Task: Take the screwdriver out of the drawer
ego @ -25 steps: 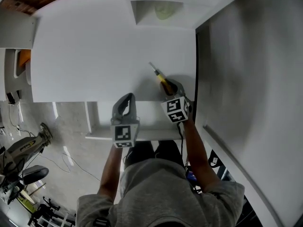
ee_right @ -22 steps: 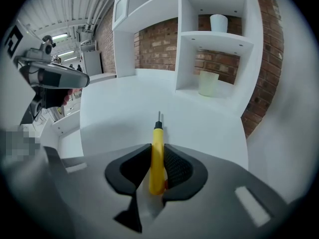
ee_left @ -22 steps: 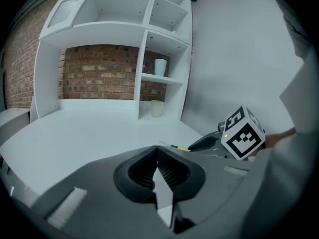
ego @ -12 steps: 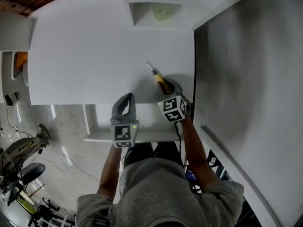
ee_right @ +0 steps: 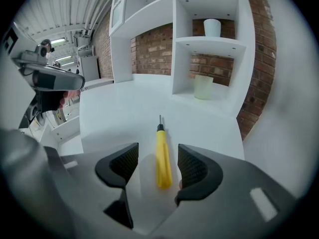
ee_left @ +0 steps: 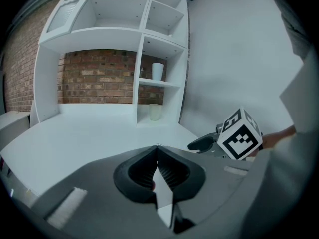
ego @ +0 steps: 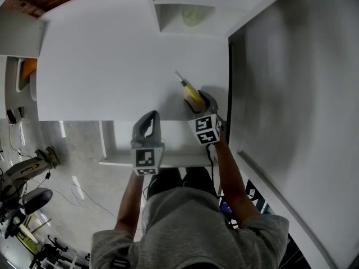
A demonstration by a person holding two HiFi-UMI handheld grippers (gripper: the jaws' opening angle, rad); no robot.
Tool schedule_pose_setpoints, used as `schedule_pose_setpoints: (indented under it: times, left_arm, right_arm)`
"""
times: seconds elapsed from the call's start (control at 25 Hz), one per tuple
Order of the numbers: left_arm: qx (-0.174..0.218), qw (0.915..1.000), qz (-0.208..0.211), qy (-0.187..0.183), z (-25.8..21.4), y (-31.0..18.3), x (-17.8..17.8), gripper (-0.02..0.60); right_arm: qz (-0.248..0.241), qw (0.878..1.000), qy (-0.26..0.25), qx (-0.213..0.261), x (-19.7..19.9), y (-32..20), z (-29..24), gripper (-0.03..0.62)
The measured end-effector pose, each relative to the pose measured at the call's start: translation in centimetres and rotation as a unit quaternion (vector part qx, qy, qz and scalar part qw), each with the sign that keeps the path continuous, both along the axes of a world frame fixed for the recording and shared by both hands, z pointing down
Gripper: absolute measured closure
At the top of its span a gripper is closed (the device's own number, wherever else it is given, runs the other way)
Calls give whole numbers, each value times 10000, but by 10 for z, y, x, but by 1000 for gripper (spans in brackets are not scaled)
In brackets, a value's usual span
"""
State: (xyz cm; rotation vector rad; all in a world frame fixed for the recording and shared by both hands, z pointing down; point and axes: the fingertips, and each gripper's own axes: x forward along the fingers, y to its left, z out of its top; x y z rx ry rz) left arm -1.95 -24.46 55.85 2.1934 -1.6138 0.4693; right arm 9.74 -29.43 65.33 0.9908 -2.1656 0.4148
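The yellow-handled screwdriver [ego: 190, 92] [ee_right: 162, 156] lies flat on the white desk [ego: 112, 66], its tip pointing away from me. My right gripper [ego: 198, 103] [ee_right: 157, 166] stands just behind it. Its jaws have just been opening and are now wide apart, with the handle lying between the pads, touching neither. My left gripper [ego: 147, 123] [ee_left: 158, 169] hovers over the desk's front edge to the left, its pads closed together on nothing. Below that edge the open drawer [ego: 168, 160] shows as a white ledge.
A white shelf unit [ee_right: 209, 44] stands at the desk's back right, with a pale cup [ego: 194, 14] [ee_right: 203, 87] in its low bay and a white cup [ee_right: 212, 27] above. A grey wall [ego: 291, 94] runs along the right. Equipment stands on the floor [ego: 28, 178] at left.
The right gripper's jaws have opened and let go of the screwdriver, which now rests on the desk. Neither hand has moved much.
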Motion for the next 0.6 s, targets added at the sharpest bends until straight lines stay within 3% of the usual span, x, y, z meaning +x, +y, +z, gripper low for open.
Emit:
schedule_pose_setpoints:
  times: [0.6]
  left_arm:
    - [558, 9982, -113, -169, -65, 33, 20, 569]
  right_arm:
    - [14, 9971, -357, 673, 19, 29, -79, 390]
